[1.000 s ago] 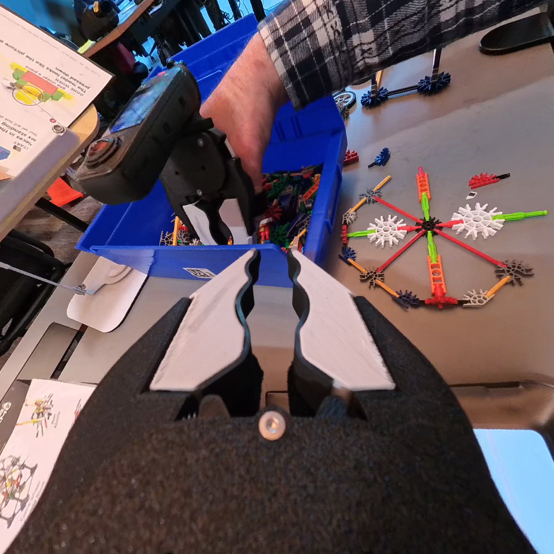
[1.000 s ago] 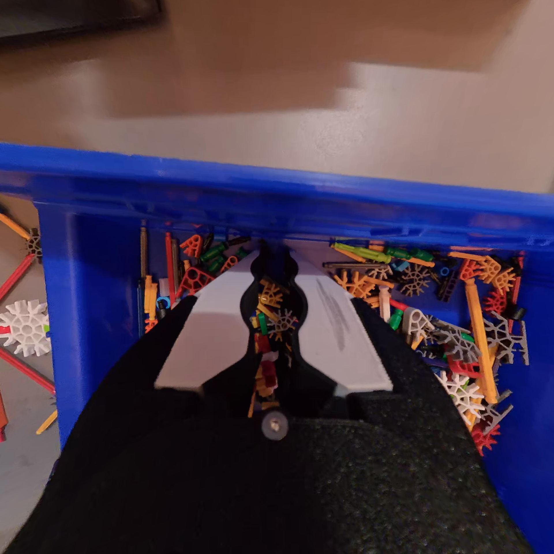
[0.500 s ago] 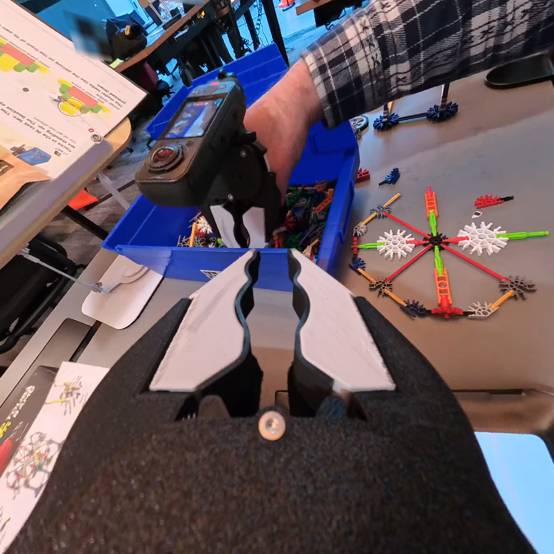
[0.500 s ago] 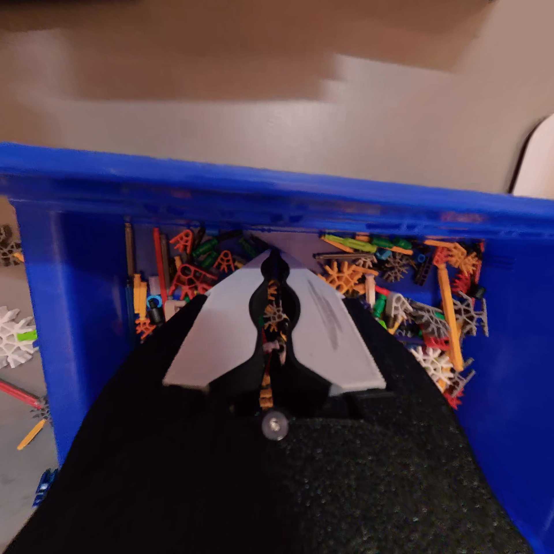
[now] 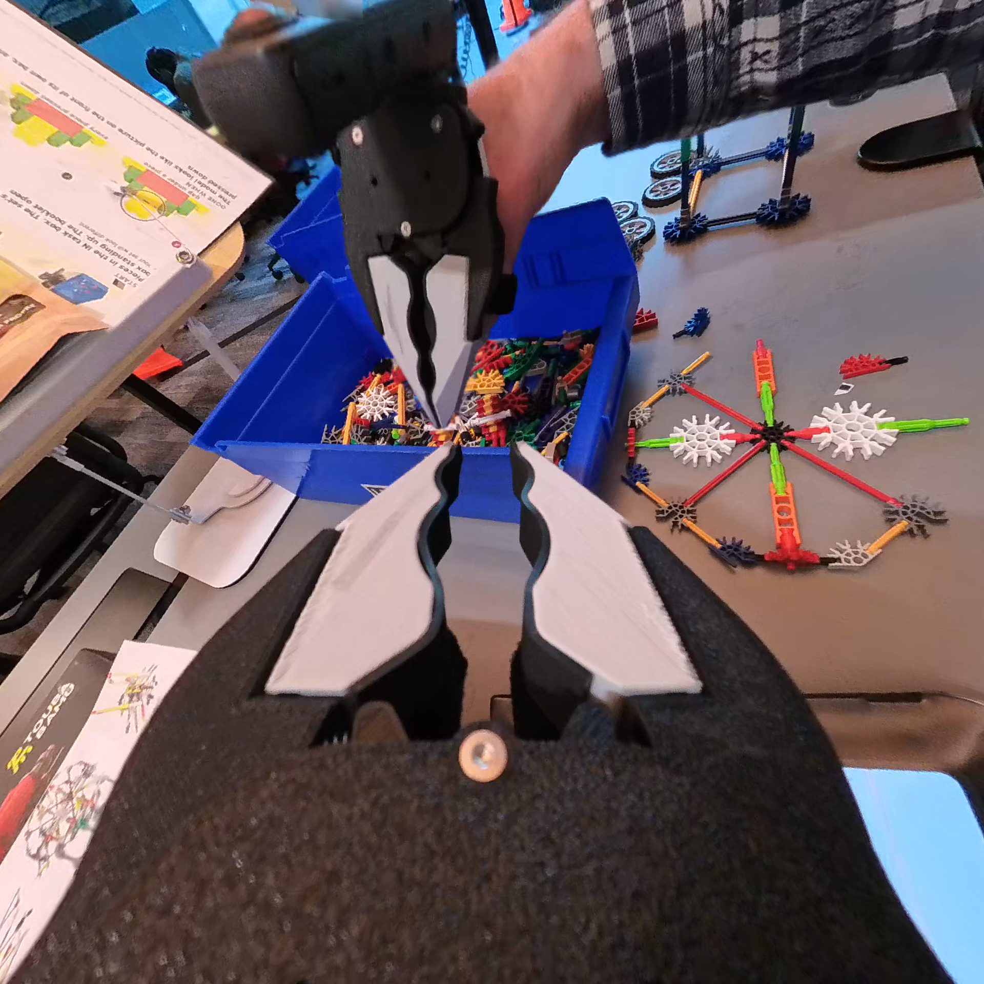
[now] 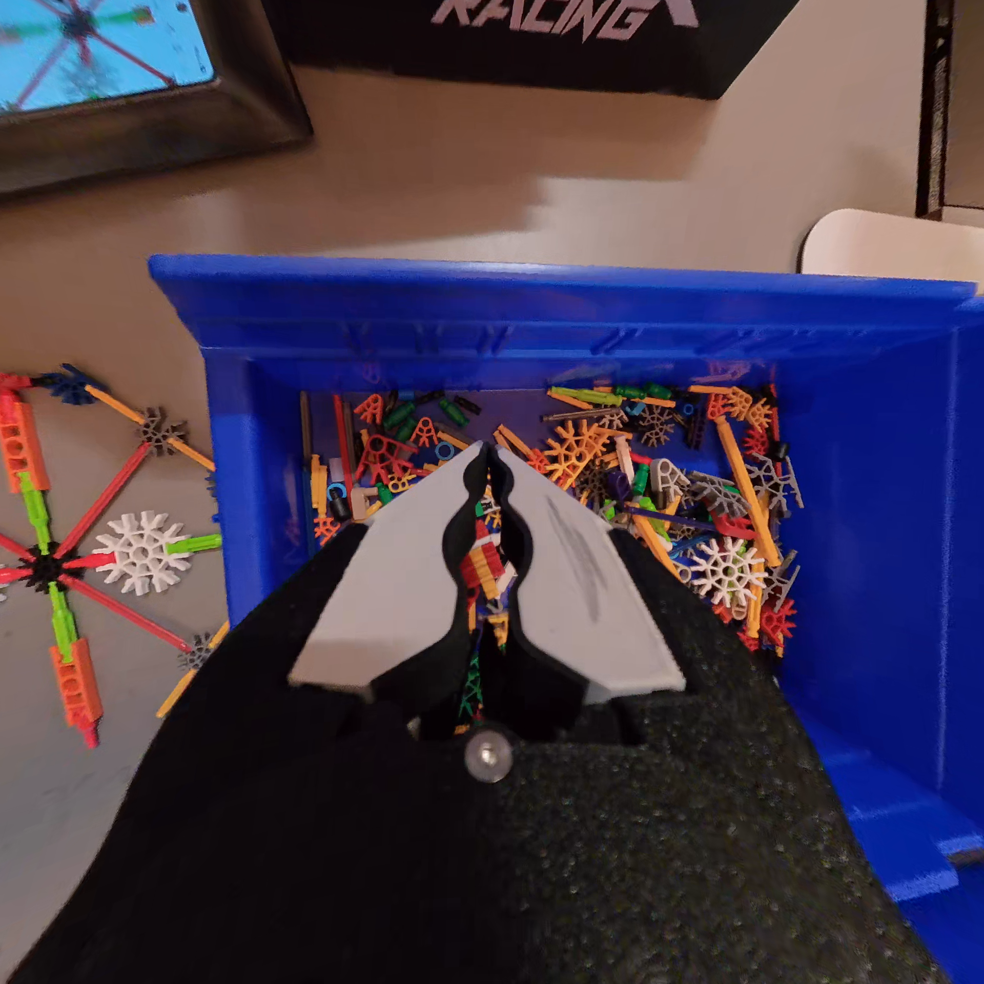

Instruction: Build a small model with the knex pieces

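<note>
Left wrist view: my left gripper (image 5: 482, 458) hangs over bare table just short of the blue bin (image 5: 452, 479), fingers parted and holding nothing, while ahead my right gripper (image 5: 439, 420) points steeply down into the bin's loose construction pieces (image 5: 506, 394), and the flat spoked wheel model (image 5: 772, 452) lies to the right of the bin. Right wrist view: my right gripper (image 6: 487, 452) sits over the pile with its tips closed to touching, and whether they pinch any piece I cannot tell, since the colours showing in the gap may simply be the heap beneath.
</note>
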